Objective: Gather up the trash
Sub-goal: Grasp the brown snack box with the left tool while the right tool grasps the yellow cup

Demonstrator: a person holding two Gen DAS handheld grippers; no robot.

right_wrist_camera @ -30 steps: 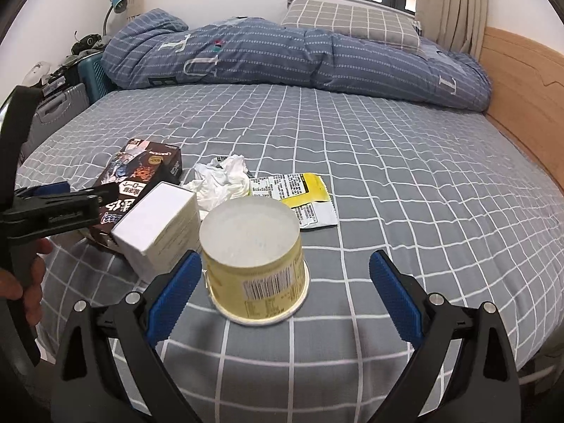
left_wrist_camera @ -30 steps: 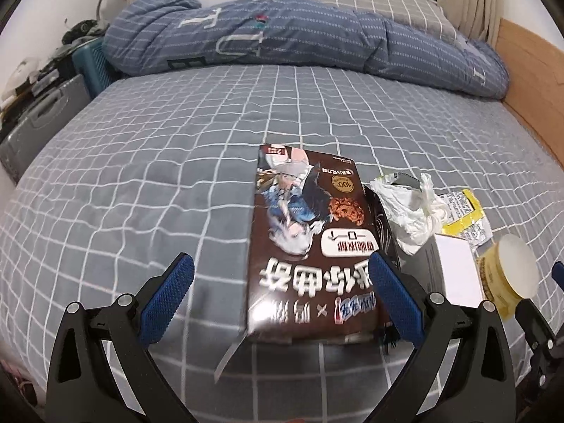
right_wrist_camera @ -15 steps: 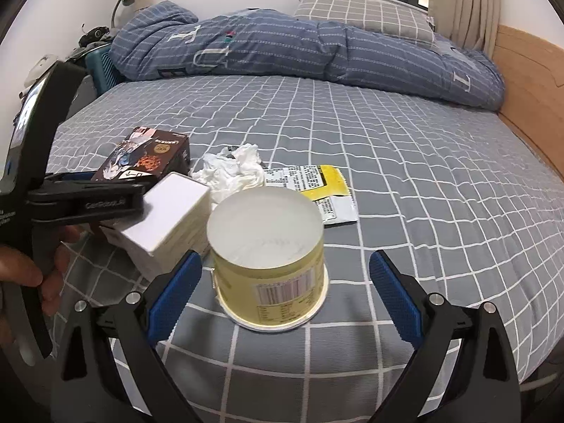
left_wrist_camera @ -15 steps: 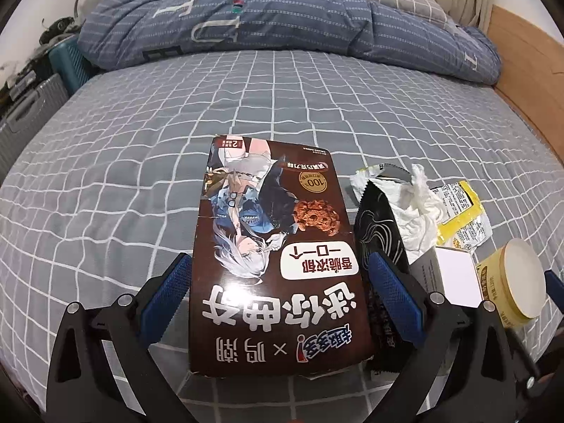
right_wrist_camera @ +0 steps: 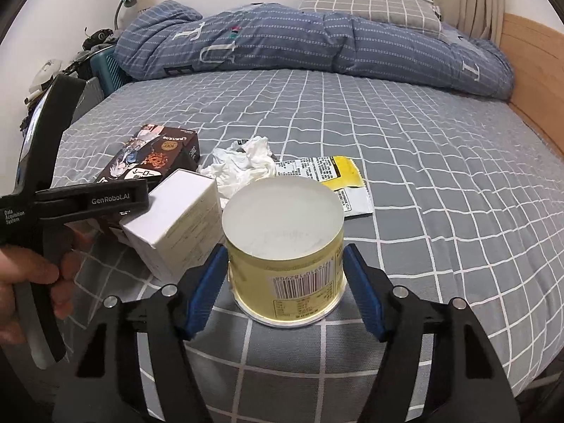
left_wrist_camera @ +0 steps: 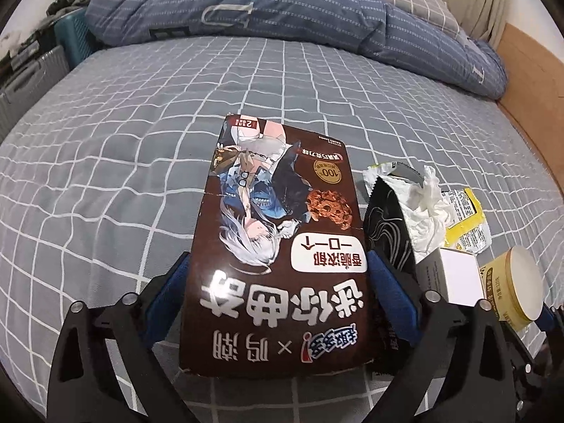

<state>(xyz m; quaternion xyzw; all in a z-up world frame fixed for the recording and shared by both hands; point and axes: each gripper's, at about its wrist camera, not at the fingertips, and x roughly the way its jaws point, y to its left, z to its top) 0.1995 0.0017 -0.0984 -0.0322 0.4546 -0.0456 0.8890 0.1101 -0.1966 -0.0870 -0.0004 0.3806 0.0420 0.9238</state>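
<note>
The trash lies in a cluster on the near part of the bed (right_wrist_camera: 405, 148), whose grey sheet has a white grid. The left gripper (left_wrist_camera: 278, 296) straddles the brown cookie box (left_wrist_camera: 278, 246) lying flat on the sheet; its 2 blue fingers (left_wrist_camera: 167, 292) have just been closing and now sit at the box's long edges, though whether they press on it I cannot tell. The right gripper (right_wrist_camera: 285, 289) has also just been closing, with the upturned yellow tub (right_wrist_camera: 285, 246) between its 2 fingers, which stand right at the tub's sides; whether they actually grip it I cannot tell. Just left of the tub stands a white carton (right_wrist_camera: 176, 218), with a crumpled tissue (right_wrist_camera: 246, 165) behind it and a flat yellow-and-white wrapper (right_wrist_camera: 335, 179) to the right. In the right wrist view a hand (right_wrist_camera: 24, 282) holds the left gripper's black handle. A blue quilt (right_wrist_camera: 299, 46) is heaped along the far side of the bed.
</note>
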